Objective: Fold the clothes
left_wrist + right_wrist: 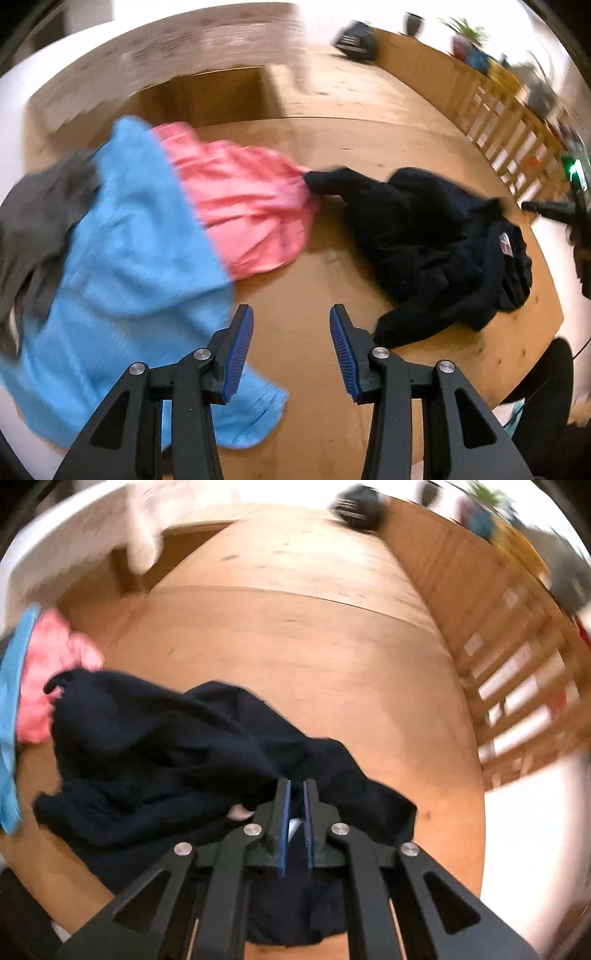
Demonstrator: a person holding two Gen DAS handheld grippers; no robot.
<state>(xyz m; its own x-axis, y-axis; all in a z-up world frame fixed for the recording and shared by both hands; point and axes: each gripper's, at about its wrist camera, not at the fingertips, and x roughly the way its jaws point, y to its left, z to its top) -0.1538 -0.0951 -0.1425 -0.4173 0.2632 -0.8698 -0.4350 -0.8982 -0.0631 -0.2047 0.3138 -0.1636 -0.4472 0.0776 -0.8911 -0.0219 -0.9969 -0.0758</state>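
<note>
Right tongs [297, 788] pinched on black garment [155, 738]; left tongs [291, 317] wide, empty.

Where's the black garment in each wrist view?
Left wrist: black garment lies crumpled right of centre on the wooden table, beyond the open left gripper.
Right wrist: it fills lower centre, pinched in the right gripper.
Shared landmark: pink garment touching its far tip.

3 garments [140, 229] heaped left of sweater [424, 236], all on table [332, 155].
</note>
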